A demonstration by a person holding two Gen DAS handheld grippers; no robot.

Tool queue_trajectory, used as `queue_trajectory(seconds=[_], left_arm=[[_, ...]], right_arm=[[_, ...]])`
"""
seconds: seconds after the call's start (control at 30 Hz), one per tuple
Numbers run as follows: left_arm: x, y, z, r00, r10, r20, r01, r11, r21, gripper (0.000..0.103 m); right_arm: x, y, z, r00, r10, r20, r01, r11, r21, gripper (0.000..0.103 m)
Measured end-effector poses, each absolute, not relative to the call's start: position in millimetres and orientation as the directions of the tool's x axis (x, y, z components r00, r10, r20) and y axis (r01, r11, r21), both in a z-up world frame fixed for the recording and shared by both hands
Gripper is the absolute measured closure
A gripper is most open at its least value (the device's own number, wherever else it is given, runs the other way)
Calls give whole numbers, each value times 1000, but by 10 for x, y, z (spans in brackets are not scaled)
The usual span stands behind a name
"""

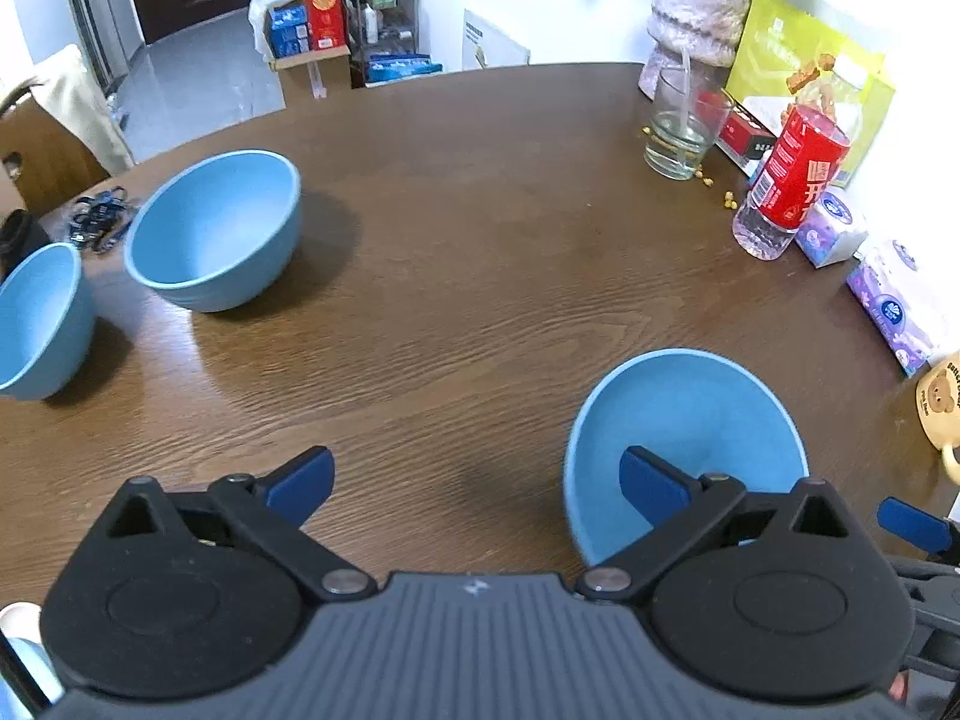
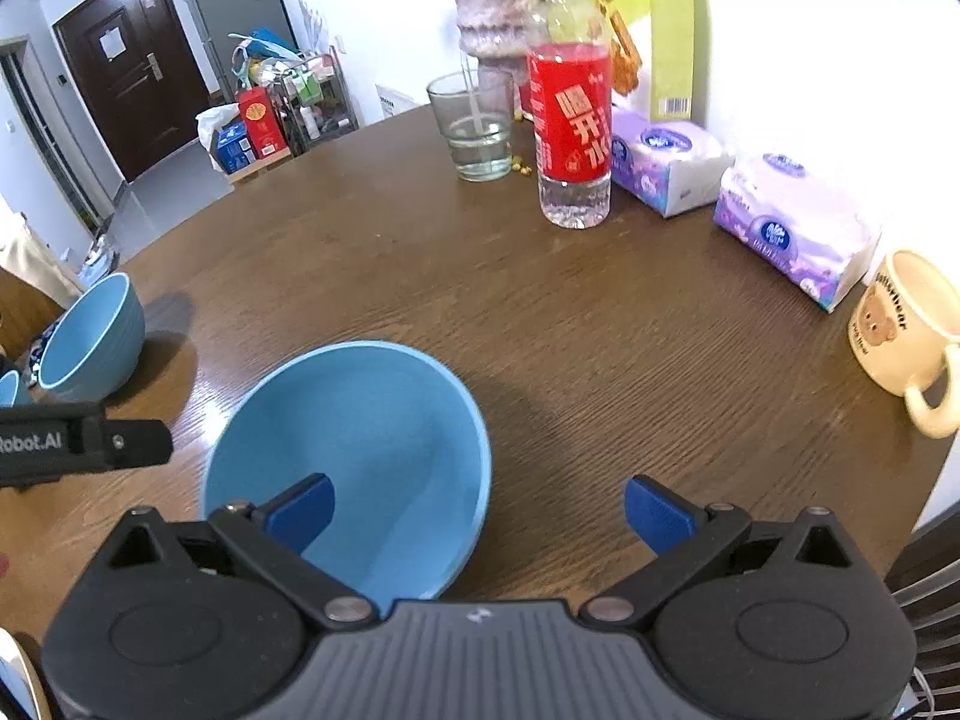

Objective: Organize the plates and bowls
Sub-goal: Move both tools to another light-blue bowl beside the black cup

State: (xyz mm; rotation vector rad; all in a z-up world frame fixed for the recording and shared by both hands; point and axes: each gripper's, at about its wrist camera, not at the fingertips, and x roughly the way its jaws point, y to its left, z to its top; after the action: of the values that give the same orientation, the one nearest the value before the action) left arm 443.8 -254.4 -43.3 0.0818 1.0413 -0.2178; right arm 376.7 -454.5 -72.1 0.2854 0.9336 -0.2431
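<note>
Evidently the three blue bowls lie scattered because none has yet been stacked. The right gripper point(image 2: 479, 510) hangs with its jaws spread wide and empty, its left finger poised over the hollow of the near bowl point(image 2: 360, 450), probably lining up a pinch on the rim. The left gripper point(image 1: 477, 483) is likewise agape over bare table point(image 1: 480, 240), holding nothing. Ahead of it and off to its left sit the middle bowl point(image 1: 213, 228) and the far-left bowl point(image 1: 39, 318), close together, likely the gathering spot.
</note>
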Motion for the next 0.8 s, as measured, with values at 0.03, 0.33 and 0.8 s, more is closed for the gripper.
queue_trajectory(seconds=[0.03, 0.33, 0.8], left_arm=[[4403, -2506, -414, 491, -140, -860, 218, 975, -34, 0], [4075, -2078, -236, 528, -129, -840, 199, 980, -25, 0], [3663, -1234, 76, 569, -111, -815, 143, 989, -35, 0]], right_arm=[[3742, -4515, -703, 577, -84, -812, 328, 935, 136, 0], [3462, -4191, -558, 609, -83, -789, 328, 932, 155, 0], [3191, -3460, -255, 653, -35, -757, 262, 948, 182, 0]])
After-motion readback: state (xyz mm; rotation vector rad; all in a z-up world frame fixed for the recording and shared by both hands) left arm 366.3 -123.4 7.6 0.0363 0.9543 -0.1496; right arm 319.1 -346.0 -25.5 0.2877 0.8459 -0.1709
